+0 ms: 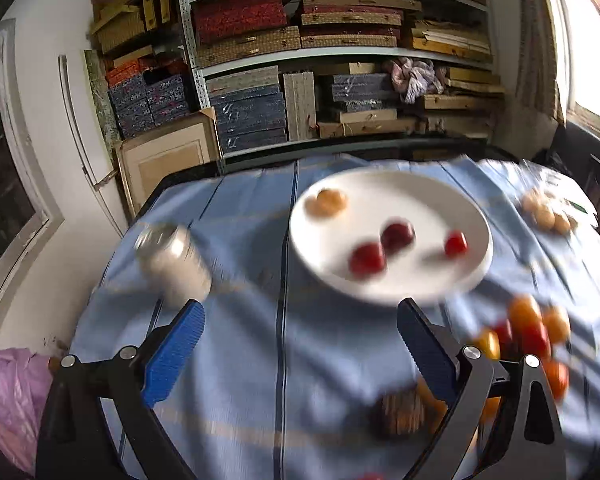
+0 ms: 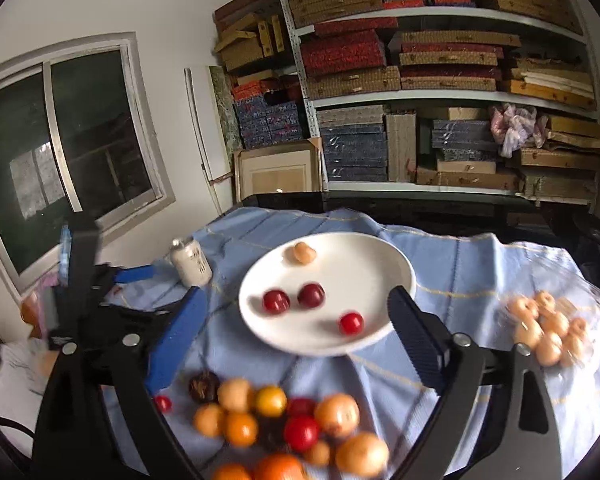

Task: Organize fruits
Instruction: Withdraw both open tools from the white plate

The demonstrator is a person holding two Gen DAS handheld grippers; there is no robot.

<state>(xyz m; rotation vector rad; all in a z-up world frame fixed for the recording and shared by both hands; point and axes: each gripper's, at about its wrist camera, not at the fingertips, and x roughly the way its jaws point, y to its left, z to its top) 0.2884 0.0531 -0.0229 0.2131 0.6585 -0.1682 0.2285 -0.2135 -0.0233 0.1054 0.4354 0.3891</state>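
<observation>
Your left gripper (image 1: 300, 312) stands wide, its blue-padded jaws spread with nothing between them, hovering above the blue cloth (image 1: 240, 360) that covers the worktop. Your right gripper (image 2: 296, 304) is spread just as wide and holds nothing either; its jaws frame the near edge of the white plate (image 2: 364, 264).

On that plate lie four small fruits, all apart from the rim. A pale orange one (image 2: 304, 253) sits alone toward the far side. Two dark red, glossy, round ones (image 2: 276, 301) (image 2: 311, 295) lie just beside each other near the middle. A smaller bright red one (image 2: 351, 323) rests nearer the front edge, apart from the pair.

In front of the plate, on the cloth, a loose heap of fruit (image 2: 292, 428) is bunched together: orange and yellow-orange rounds, a few bright red ones, and some very dark ones, many touching. One small red fruit (image 2: 163, 404) lies a little apart at the heap's left.

To the right of the plate a cluster of pale peach-coloured fruits (image 2: 548, 328) sits in what looks like clear plastic wrap. A white jar (image 2: 191, 266) stands left of the plate. The left wrist view is blurred, so finer detail of the fruit there cannot be told.
</observation>
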